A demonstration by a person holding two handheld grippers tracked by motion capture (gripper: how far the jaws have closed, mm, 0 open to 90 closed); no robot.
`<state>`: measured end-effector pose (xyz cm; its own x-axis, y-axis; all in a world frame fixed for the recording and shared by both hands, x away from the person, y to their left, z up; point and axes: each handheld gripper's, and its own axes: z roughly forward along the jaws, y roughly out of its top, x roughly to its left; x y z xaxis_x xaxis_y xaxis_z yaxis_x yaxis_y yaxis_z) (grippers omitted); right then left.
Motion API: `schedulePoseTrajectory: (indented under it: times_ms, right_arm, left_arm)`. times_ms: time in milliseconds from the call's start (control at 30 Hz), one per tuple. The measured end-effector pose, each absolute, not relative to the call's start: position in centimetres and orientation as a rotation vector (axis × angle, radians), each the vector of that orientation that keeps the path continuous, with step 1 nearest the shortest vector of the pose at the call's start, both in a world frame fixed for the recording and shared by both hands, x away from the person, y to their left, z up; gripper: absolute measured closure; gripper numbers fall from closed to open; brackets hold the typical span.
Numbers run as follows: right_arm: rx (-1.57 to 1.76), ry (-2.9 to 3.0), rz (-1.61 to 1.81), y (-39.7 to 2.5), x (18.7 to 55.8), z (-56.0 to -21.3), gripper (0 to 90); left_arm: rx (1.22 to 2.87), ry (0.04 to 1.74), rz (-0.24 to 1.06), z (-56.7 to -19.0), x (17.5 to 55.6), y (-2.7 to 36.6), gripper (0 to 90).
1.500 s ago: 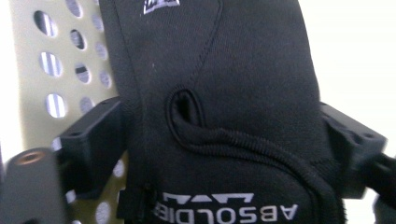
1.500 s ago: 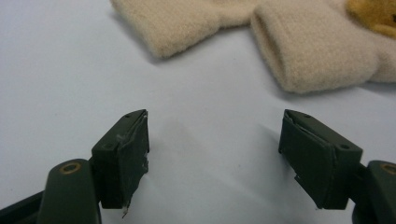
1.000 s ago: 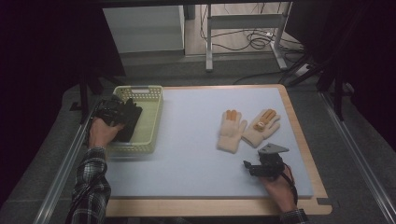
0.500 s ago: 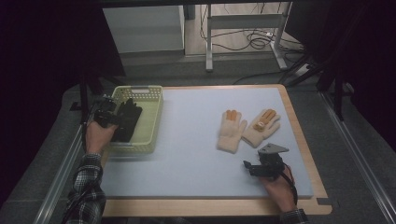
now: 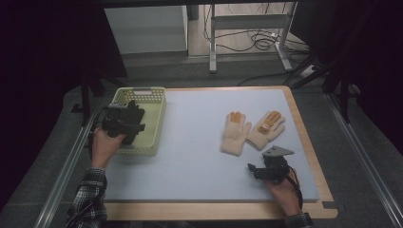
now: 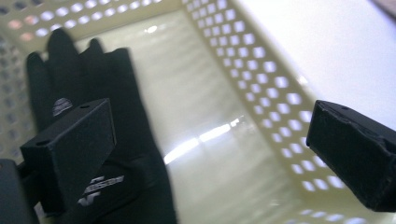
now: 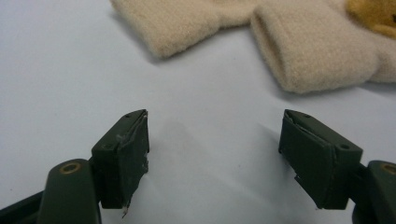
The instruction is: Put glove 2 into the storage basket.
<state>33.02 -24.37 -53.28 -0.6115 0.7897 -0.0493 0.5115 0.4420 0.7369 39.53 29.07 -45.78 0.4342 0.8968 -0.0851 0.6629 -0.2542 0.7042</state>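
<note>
A pale yellow perforated basket [image 5: 154, 126] [image 6: 261, 79] stands at the table's left. A black glove [image 6: 107, 135] [image 5: 136, 124] lies flat inside it. My left gripper [image 5: 124, 122] [image 6: 210, 149] hovers over the basket, open, its left jaw above the glove and nothing between the jaws. Two cream gloves with orange fingertips lie side by side at the right, one [image 5: 235, 133] [image 7: 187, 18] beside the other [image 5: 267, 129] [image 7: 322, 51]. My right gripper [image 5: 267, 170] [image 7: 215, 158] rests open on the blue mat just in front of their cuffs, apart from them.
A blue mat [image 5: 199, 142] covers a wood-rimmed table [image 5: 309, 142]. Metal rails run along both sides. Behind the table stand a white cabinet [image 5: 147, 28] and a metal stand [image 5: 247, 28] with cables on the floor.
My left gripper has drawn back toward the basket's near left corner, leaving the black glove lying in the basket. The right gripper has not moved.
</note>
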Motion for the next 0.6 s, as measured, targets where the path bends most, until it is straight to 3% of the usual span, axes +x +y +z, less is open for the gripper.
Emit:
schedulePoseTrajectory:
  times_ms: [600]
  right_arm:
    - [1.102,2.311,0.985,-24.4,33.0,-53.3,24.0]
  left_arm:
    - [2.031,1.005,0.415,-45.7,34.7,21.8,1.7]
